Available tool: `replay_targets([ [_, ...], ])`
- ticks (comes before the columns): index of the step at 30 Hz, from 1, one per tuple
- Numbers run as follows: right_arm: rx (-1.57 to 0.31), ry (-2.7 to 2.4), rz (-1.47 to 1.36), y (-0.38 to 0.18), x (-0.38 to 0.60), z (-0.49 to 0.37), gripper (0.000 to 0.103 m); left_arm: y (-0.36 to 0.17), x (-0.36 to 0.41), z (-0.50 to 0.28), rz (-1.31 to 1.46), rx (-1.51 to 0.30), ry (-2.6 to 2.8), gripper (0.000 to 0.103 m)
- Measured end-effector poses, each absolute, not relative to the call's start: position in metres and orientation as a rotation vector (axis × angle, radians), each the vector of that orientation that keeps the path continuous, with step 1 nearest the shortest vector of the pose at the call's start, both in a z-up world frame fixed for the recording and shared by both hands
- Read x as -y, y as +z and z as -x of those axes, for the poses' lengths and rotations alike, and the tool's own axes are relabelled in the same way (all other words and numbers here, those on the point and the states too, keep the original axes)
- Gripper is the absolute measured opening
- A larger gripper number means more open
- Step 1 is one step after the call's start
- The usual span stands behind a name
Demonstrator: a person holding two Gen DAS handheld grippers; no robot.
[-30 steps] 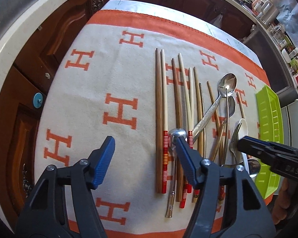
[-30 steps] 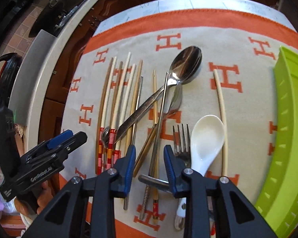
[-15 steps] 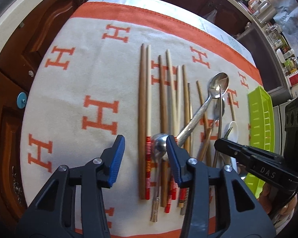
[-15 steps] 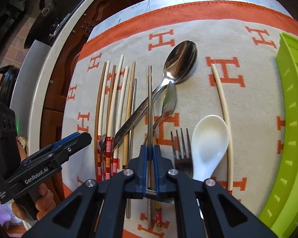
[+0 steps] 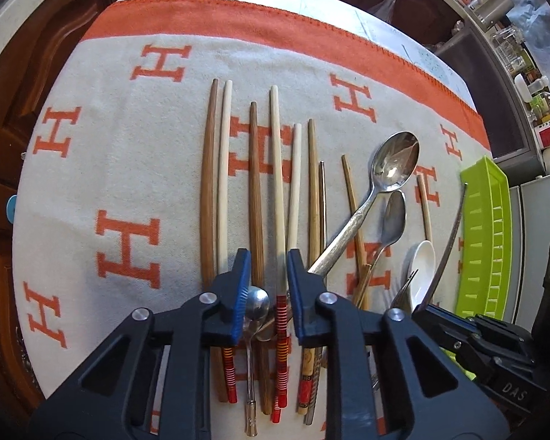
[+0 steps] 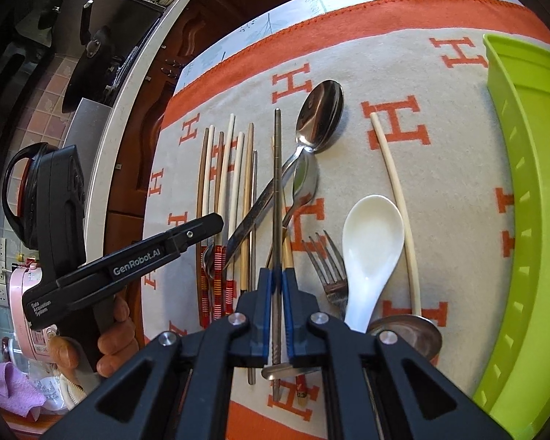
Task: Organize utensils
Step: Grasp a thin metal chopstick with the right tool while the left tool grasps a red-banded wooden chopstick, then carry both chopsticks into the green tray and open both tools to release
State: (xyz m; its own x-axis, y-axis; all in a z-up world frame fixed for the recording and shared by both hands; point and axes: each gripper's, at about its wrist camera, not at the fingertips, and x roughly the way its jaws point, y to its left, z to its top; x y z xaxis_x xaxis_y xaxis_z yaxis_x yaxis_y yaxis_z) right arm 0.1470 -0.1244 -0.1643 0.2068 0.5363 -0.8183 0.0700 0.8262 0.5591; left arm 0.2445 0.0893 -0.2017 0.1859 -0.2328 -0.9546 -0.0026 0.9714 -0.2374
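The right gripper (image 6: 275,293) has its jaws clamped on a metal chopstick (image 6: 277,168), gripped near its butt end. The stick's long axis runs straight away from the gripper, tip pointing to the far edge of the cloth (image 6: 440,198), and it stands lifted above the other pieces, crossing over the handle of the large steel spoon (image 6: 321,110).

The left gripper (image 5: 268,286) points steeply down over the row of chopsticks. Its jaws have just been closing and now stand narrow, straddling a brown chopstick (image 5: 253,183) and a pale chopstick with red bands (image 5: 278,183); the pads do not visibly press on either. A small steel spoon (image 5: 256,306) lies between them too.

All the chopsticks lie parallel, tips far, banded ends near, packed side by side on the left half of the cloth. A fork (image 6: 326,267) and a white ceramic spoon (image 6: 370,242) lie just right of the lifted stick, with a lone pale chopstick (image 6: 396,198) beyond them.

The green tray (image 6: 524,183) sits along the cloth's right edge, its long side parallel to the sticks. Bare cloth lies open at the far end and between the lone stick and the tray.
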Motion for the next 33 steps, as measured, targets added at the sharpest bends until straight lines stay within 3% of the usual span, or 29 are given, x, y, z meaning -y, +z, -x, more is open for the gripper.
replay_targets([
  [12,-1.358,0.361,-0.557,-0.170,0.128,-0.141,0.006,-0.203,-0.072,-0.247,0.136,-1.369,-0.164,0.012],
  [17,-1.356,0.365,-0.559,-0.171,0.128,-0.140,0.006,-0.204,-0.056,-0.249,0.071,-1.358,-0.141,0.004],
  [33,-1.294,0.436,-0.603,-0.154,0.137,-0.126,0.006,-0.190,-0.056,-0.231,0.083,-1.292,-0.094,0.003],
])
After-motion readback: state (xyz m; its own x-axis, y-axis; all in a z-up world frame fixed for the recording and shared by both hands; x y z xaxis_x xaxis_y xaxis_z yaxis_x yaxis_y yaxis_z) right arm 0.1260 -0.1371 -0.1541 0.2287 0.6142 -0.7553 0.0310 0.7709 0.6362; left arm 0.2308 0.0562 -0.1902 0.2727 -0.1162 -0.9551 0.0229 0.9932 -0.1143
